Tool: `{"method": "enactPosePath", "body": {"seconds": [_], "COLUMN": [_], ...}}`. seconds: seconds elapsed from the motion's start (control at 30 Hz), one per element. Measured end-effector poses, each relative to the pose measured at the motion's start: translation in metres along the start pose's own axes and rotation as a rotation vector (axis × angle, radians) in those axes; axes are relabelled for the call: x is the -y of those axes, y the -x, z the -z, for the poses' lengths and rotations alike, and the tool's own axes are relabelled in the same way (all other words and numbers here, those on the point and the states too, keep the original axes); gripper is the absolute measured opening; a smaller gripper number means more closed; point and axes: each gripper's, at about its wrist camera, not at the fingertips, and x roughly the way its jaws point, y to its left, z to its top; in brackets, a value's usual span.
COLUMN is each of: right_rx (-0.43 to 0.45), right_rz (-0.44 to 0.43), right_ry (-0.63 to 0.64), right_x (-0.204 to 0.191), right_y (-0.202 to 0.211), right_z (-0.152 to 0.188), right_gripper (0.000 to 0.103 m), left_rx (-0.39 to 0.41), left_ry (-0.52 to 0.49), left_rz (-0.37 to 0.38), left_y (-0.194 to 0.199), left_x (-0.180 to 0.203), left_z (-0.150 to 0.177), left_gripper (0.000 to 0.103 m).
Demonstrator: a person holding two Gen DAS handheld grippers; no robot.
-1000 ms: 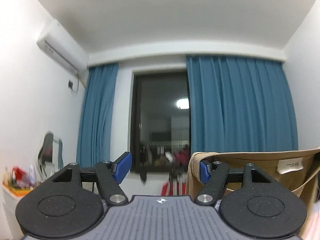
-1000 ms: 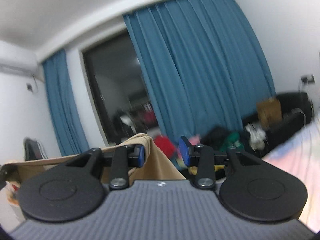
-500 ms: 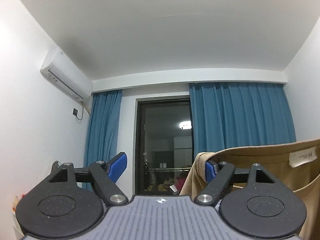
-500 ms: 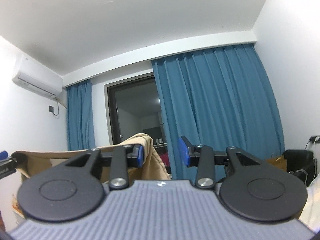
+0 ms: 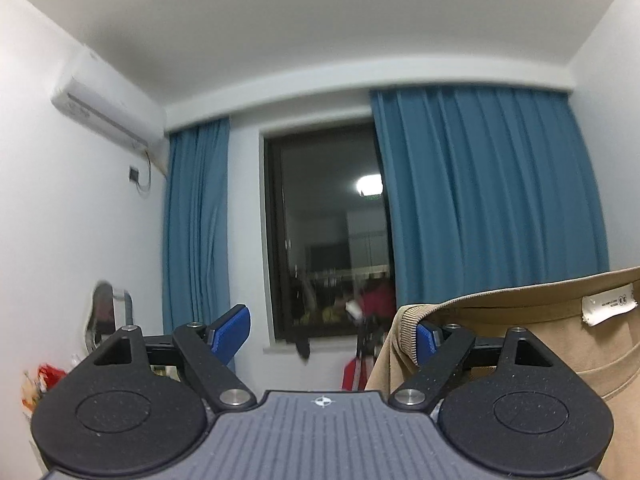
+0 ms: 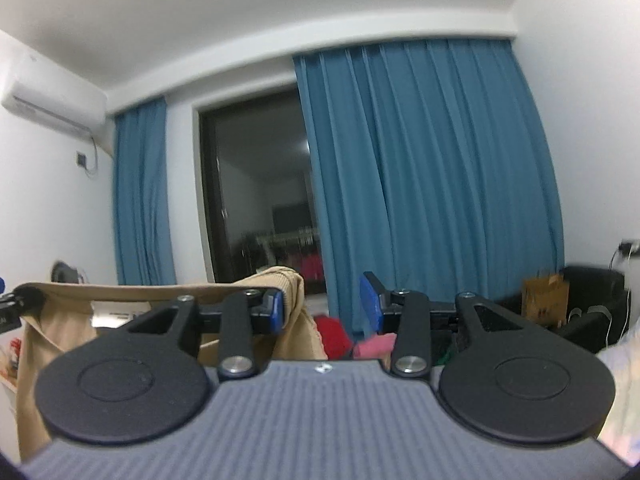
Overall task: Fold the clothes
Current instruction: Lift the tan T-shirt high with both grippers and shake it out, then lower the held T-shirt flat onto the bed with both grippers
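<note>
Left wrist view shows the left gripper (image 5: pixel 326 330) held about level toward the window (image 5: pixel 328 232), with its jaws standing wide apart. They have just been opening further, and nothing lies in the gap between them; the tan garment (image 5: pixel 540 344) only hangs over the outer side of the right finger, its ribbed edge draped across the blue pad (image 5: pixel 426 338). So this hand does not clamp the cloth now; I judge it carries the shoulder like a hook. In the right wrist view the right gripper (image 6: pixel 324 304) is partly open, and the same tan garment (image 6: pixel 292 304) is draped over its left finger, again outside the gap, with the neckline stretched away to the left of it. Compared with one second ago, both cameras see more ceiling and the air conditioner (image 5: pixel 108 104) sits higher on the wall in view, while the garment stays on the same fingers, so it seems both hands lifted it. For the folding, this means the piece is spread in the air between the two grippers, not yet laid down.
</note>
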Motion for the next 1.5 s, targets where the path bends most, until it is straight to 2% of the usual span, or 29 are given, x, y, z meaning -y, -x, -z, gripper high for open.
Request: {"method": "enactPosePath", "body": {"seconds": [0.1,0.17,0.4,0.57,0.63,0.73,0.83,0.87,0.93,1.03,1.1,1.13,1.27,1.43,1.5], "right_rx": [-0.06,-0.112,-0.34,-0.539,-0.654,-0.867,-1.082,-1.121,-1.141,-1.089,-1.026,-0.998,-0.899,-0.743,-0.69], "right_rz": [0.016,0.026,0.059,0.1,0.114,0.102,0.003,-0.039,-0.087,-0.156,-0.175,-0.179,-0.173,-0.108,-0.086], "right_ry": [0.0,-0.002,-0.019,0.056,0.063,0.138,0.299,0.351,0.431,0.386,0.325,0.295,0.2,0.073,0.027], "right_x": [0.006,0.014,0.053,0.071,0.075,0.075,0.061,0.054,0.041,0.03,0.028,0.027,0.024,0.028,0.029], "right_y": [-0.071,-0.121,-0.294,-0.38,-0.407,-0.441,-0.464,-0.467,-0.468,-0.461,-0.45,-0.442,-0.406,-0.336,-0.303], "right_z": [0.043,0.079,0.224,0.332,0.367,0.406,0.436,0.442,0.443,0.43,0.417,0.41,0.385,0.353,0.343], "right_gripper": [0.043,0.043,0.043,0.043,0.043,0.043,0.043,0.043,0.045,0.058,0.061,0.064,0.064,0.064,0.064], "left_rx": [-0.064,-0.124,-0.381,-0.6,-0.673,-0.765,-0.907,-0.944,-0.964,-0.993,-0.988,-0.971,-0.876,-0.745,-0.697], "left_ry": [-0.003,-0.003,0.019,-0.022,-0.035,-0.1,-0.182,-0.199,-0.175,-0.14,-0.103,-0.085,-0.04,0.065,0.077], "left_rz": [0.004,0.01,0.059,0.091,0.115,0.152,0.195,0.208,0.226,0.254,0.274,0.286,0.313,0.313,0.295], "left_y": [-0.069,-0.121,-0.283,-0.359,-0.377,-0.393,-0.409,-0.413,-0.412,-0.412,-0.407,-0.4,-0.369,-0.301,-0.268], "left_x": [0.008,0.017,0.058,0.09,0.097,0.109,0.118,0.119,0.114,0.106,0.103,0.102,0.096,0.081,0.073], "left_z": [0.046,0.089,0.265,0.392,0.425,0.457,0.477,0.482,0.478,0.472,0.463,0.456,0.422,0.362,0.343], "left_gripper": [0.084,0.084,0.084,0.082,0.082,0.082,0.082,0.082,0.084,0.089,0.092,0.093,0.096,0.097,0.097]}}
